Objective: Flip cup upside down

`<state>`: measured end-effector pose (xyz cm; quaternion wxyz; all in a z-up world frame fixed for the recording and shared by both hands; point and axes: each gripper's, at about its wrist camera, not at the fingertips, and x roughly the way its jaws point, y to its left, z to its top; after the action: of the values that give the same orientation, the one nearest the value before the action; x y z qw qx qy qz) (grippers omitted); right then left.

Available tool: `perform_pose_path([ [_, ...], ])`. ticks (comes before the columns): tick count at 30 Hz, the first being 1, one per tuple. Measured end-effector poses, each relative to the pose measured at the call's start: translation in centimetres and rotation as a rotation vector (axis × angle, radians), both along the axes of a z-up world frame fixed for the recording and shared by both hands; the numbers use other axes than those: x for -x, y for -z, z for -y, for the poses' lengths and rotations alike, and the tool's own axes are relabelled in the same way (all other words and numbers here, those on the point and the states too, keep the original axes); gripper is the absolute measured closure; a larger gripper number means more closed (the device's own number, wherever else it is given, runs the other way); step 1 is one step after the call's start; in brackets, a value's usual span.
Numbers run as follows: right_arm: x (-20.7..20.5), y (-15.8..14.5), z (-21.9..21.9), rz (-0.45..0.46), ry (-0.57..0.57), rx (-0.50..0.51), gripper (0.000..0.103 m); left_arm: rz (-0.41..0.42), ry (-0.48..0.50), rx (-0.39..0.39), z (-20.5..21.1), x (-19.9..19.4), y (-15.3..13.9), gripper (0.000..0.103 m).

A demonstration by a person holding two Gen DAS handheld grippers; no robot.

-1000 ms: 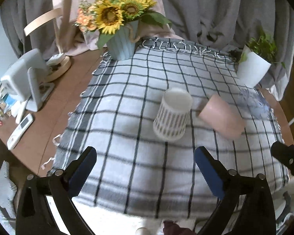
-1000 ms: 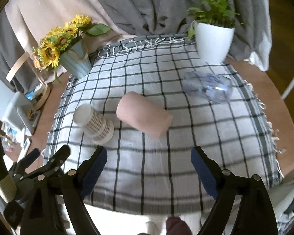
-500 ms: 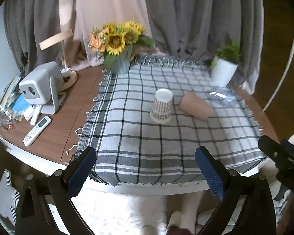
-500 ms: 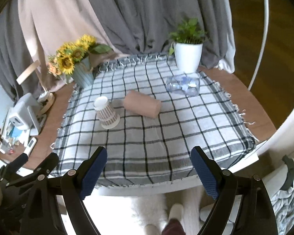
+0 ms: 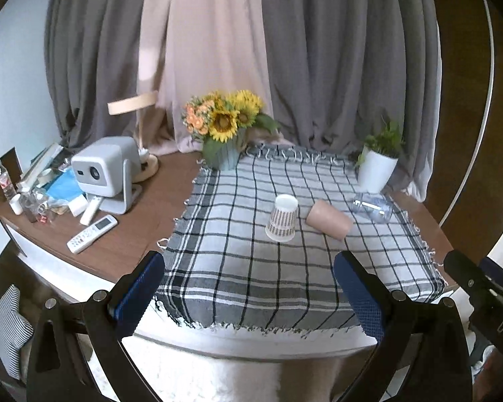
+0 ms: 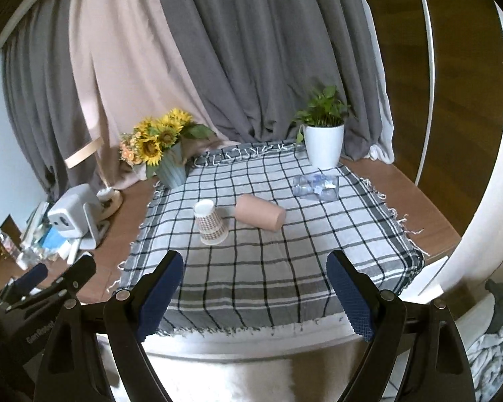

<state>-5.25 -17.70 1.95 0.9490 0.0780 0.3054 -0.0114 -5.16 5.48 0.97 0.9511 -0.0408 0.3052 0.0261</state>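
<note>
1. Since both cameras have pulled well back from where they were a second ago, the whole counter [image 5: 144, 214] now shows, with the checked cloth [image 5: 285, 268] spread over its right part and grey curtains [image 5: 335, 67] hanging behind it.
2. Along the far edge of the cloth stand a vase of sunflowers [image 5: 224, 134] on the left and a white potted plant [image 5: 377, 167] on the right; a grey projector [image 5: 104, 167] and a remote control [image 5: 92, 234] sit on the bare wood to the left.
3. Near the cloth's right edge lies a clear plastic bottle [image 5: 372, 207] on its side, and just left of it a pink cup [image 5: 328, 222] also lies on its side.
4. The striped paper cup [image 5: 282, 217] stands mouth down on the cloth, base up, just beside the pink cup but apart from it. It stood the same way a second ago, so only the viewpoint has changed.
5. The left gripper [image 5: 251, 294] and the right gripper [image 6: 255, 294] both hang off the near edge of the counter, fingers spread wide and holding nothing.
6. With the paper cup inverted and both tools backed away, I judge the flip done and the retreat to be the closing move.
</note>
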Motion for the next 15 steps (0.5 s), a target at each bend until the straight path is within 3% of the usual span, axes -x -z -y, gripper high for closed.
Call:
perform_pose_path([
  [15,3.3,-1.1,0.8,0.064,0.010,0.020,0.016,0.109,-0.005,-0.042,1.2,3.1,-2.1,0.000],
])
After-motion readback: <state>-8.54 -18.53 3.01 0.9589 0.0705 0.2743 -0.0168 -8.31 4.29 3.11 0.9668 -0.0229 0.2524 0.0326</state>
